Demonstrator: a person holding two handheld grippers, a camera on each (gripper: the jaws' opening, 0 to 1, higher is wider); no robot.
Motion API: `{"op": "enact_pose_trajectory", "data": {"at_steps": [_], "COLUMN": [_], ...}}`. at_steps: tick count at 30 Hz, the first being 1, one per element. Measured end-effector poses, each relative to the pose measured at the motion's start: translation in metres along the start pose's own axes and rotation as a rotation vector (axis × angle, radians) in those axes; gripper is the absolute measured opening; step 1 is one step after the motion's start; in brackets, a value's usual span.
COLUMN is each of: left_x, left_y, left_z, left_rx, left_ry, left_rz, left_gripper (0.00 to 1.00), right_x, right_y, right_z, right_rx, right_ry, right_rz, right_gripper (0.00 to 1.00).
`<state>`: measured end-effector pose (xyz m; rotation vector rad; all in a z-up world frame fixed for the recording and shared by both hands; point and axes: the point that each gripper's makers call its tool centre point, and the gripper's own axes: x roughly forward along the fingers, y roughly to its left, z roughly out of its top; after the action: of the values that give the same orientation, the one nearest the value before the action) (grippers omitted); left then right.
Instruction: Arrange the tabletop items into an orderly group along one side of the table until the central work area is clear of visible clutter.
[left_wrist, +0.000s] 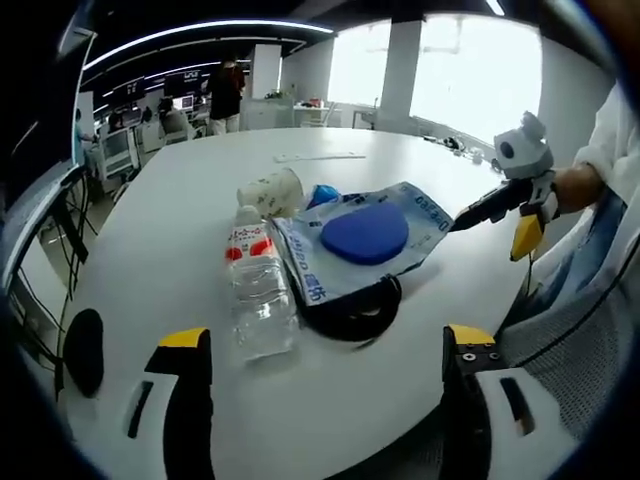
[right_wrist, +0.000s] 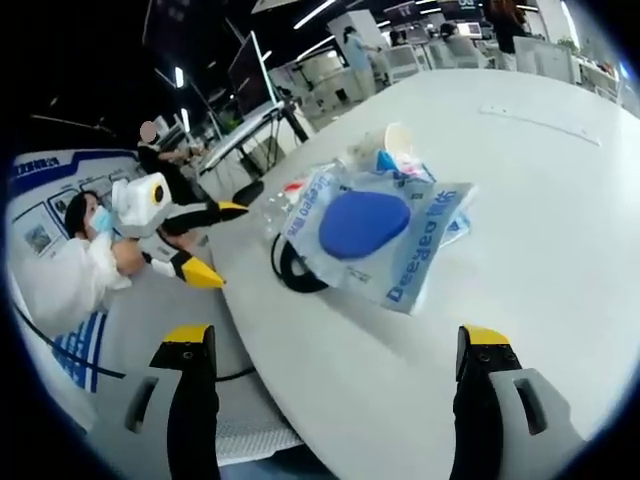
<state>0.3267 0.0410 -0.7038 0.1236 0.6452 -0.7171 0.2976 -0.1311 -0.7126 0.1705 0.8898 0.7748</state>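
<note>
1. In the left gripper view our left gripper hangs over the near edge of the white table, its yellow-tipped jaws spread wide and holding nothing.
2. Straight ahead of those jaws, and just beyond them, lies a clear water bottle on its side; its label carries red marks and small print we cannot read.
3. Touching the bottle on its right is a clear plastic bag with a blue round pad inside; the blue lettering along the bag's edge is too blurred there to make out.
4. A black cable coil sits under the bag's near end, and a white paper cup lies tipped over beyond the bottle.
5. In the right gripper view our right gripper is also spread wide and empty, hovering at the table rim.
6. Ahead of it, the same bag shows lettering that reads roughly "Deeedeo".
7. Each gripper shows in the other's view, held off the table's edge, jaws parted.
</note>
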Motion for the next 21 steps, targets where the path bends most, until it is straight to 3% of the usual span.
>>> {"op": "enact_pose_trajectory", "data": {"at_steps": [12, 17, 21], "left_x": [-0.015, -0.025, -0.036], "left_y": [-0.011, -0.019, -0.026], "left_z": [-0.002, -0.009, -0.015], "left_rx": [0.006, 0.034, 0.019], "left_ry": [0.018, 0.057, 0.039], "left_rz": [0.035, 0.049, 0.048], "left_gripper": [0.98, 0.99, 1.0], "right_x": [-0.001, 0.0, 0.001], "right_y": [0.002, 0.002, 0.003], "right_z": [-0.003, -0.006, -0.007], "right_rx": [0.011, 0.02, 0.025], "right_ry": [0.005, 0.019, 0.022], "right_rz": [0.009, 0.013, 0.015], "right_gripper": [1.0, 1.0, 1.0]}}
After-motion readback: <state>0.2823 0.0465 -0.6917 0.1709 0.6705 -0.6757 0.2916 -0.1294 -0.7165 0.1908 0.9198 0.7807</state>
